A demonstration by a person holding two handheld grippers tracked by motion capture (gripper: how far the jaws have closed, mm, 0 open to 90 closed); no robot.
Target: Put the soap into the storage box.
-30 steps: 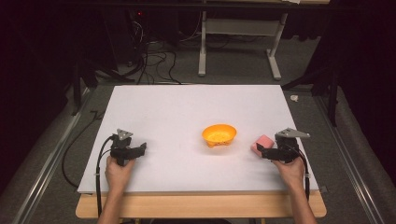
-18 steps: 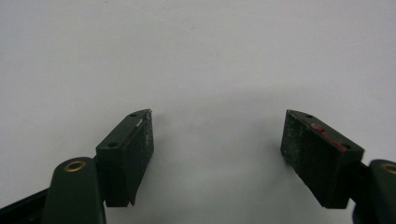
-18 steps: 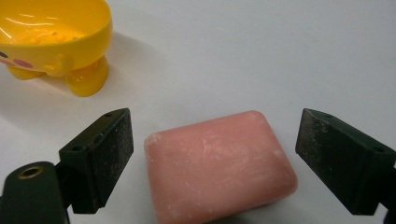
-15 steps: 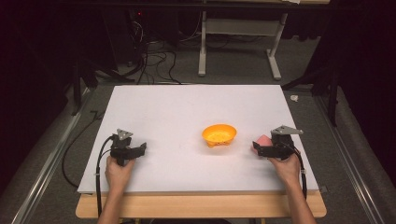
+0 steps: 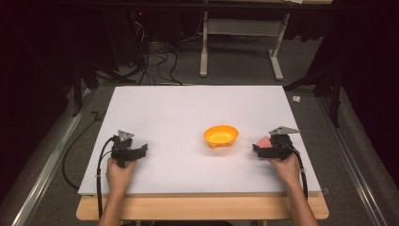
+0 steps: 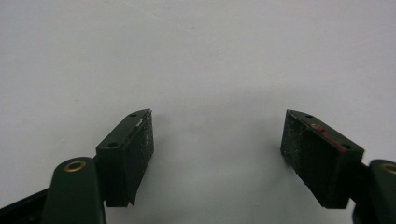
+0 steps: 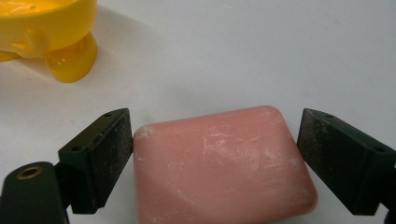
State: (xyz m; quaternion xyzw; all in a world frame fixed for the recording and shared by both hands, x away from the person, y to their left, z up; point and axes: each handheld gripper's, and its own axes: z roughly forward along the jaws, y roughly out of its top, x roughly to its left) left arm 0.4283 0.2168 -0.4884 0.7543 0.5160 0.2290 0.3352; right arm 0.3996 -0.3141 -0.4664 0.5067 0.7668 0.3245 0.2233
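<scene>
Your right gripper (image 7: 212,163) straddles the pink soap bar (image 7: 219,163), jaws spread wide, one pad at its 9 o'clock side and one at 3 o'clock, not yet squeezing, so closing would pinch it squarely. The yellow bowl (image 5: 220,135) waits near the soap's 9 o'clock on the white table (image 5: 188,108). Your left gripper (image 6: 217,154) rests wide open and empty, out of the way.

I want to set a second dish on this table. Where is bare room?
The whole far half of the white table is bare, and so is the stretch between the left gripper and the orange bowl. It is crowded between that bowl and the right gripper, whose jaws flank the pink soap.
</scene>
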